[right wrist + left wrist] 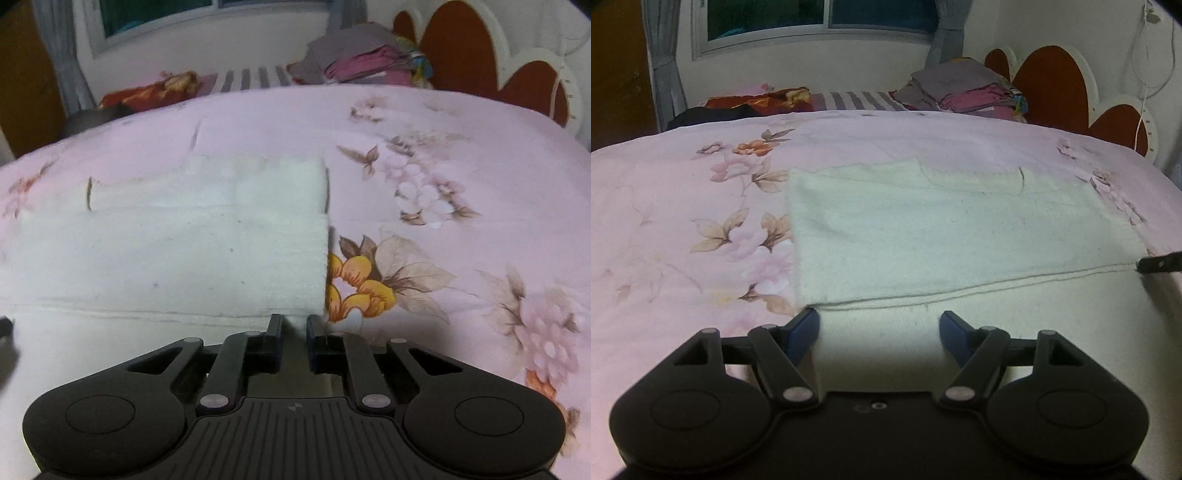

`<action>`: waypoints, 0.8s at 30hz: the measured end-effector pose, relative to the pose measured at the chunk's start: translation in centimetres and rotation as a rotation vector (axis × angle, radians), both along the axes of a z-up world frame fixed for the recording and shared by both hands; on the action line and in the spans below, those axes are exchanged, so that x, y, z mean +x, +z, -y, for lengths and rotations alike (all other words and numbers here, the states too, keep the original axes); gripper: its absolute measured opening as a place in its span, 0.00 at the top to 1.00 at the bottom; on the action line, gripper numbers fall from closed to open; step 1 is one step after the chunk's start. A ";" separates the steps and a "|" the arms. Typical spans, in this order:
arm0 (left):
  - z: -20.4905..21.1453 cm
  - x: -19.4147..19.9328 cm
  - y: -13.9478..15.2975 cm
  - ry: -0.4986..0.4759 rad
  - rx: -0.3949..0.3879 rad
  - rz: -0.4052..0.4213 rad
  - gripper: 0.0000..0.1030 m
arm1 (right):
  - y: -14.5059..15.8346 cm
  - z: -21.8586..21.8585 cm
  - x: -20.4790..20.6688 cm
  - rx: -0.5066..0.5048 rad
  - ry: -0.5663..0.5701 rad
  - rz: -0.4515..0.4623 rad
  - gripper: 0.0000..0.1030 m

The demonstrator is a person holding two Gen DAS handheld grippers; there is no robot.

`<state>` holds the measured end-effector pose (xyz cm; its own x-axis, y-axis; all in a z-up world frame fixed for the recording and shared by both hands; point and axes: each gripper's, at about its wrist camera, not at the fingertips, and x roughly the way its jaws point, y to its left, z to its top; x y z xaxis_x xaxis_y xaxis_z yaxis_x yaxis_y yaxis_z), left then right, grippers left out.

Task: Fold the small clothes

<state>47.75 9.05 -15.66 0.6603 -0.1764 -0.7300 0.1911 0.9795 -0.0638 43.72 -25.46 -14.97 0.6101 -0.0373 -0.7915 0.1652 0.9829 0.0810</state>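
Note:
A white knitted garment lies flat on the pink floral bedspread, partly folded, with a hem line running across near me. My left gripper is open over the garment's near left corner, its blue fingertips wide apart. In the right wrist view the garment fills the left half. My right gripper is nearly closed, with the garment's near right corner between its fingertips. The tip of the right gripper shows at the far right of the left wrist view.
A stack of folded clothes sits at the far side of the bed by the red and white headboard. A red patterned cloth and a dark item lie at the far left. A window is behind.

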 end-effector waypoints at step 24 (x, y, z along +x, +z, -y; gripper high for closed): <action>-4.8 -19.8 1.2 0.084 -0.022 -0.040 0.44 | 2.5 5.1 -20.3 0.238 0.019 0.055 0.55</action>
<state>27.94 13.86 -14.50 0.6437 -0.1376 -0.7528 0.1053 0.9903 -0.0910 23.39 -30.60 -12.47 0.6510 0.1581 -0.7425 0.1357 0.9381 0.3187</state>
